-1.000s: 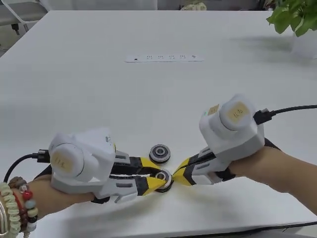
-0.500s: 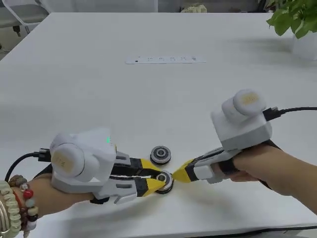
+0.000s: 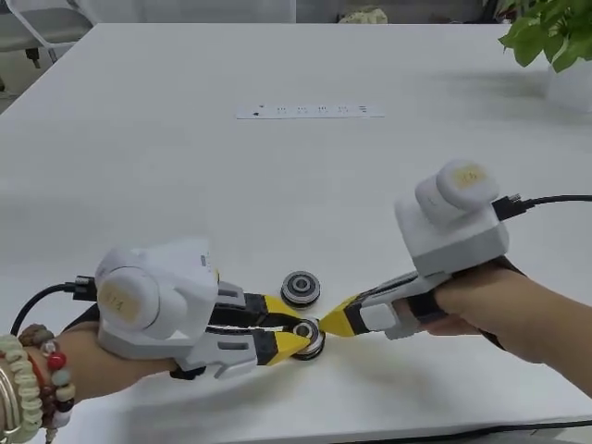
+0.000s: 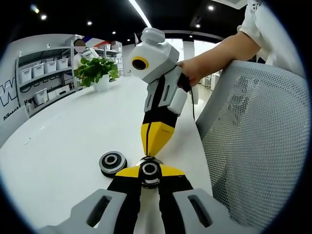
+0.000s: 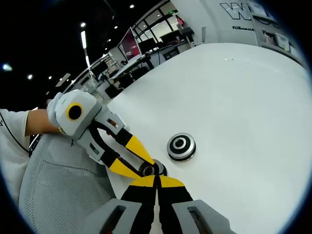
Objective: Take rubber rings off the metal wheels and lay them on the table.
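Bottom centre of the head view: the left gripper has its jaws clamped on the near wheel, pinning it to the table. From the right, the right gripper points in, jaws pressed together with the tips at that wheel's rim (whether any rubber is nipped between them, I cannot tell). The trick, I'd say: hold the left firm, catch only the rubber's edge, then peel up and outward rather than yank. Just beyond sits the second wheel, its dark rubber ring apparently on, apart from both grippers. Farther up, a power strip; upper right, a plant.
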A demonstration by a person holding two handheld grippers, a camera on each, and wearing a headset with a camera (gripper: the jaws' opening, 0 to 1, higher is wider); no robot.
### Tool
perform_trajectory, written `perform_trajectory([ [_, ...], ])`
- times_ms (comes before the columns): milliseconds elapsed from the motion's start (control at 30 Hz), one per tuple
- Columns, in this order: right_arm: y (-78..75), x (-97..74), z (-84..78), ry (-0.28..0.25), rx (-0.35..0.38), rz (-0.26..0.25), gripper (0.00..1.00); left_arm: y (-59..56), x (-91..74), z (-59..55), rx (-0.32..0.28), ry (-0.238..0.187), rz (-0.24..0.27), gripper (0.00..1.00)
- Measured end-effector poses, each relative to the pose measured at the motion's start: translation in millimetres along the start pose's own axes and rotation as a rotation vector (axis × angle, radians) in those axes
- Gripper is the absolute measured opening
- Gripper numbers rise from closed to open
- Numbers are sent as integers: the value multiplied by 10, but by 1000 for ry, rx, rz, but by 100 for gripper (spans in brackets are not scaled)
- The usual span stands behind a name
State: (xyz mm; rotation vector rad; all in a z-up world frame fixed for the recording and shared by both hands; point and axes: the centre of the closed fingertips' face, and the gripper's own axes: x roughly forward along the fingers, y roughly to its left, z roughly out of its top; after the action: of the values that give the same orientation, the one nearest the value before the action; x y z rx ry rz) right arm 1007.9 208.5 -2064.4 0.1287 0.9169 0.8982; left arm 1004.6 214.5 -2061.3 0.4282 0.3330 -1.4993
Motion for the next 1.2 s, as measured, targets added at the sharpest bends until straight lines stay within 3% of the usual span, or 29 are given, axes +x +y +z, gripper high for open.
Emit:
perform_trajectory([
  [1200,47,6,20,4,-63,4,0,13,15,0,-16,-8,8,8],
])
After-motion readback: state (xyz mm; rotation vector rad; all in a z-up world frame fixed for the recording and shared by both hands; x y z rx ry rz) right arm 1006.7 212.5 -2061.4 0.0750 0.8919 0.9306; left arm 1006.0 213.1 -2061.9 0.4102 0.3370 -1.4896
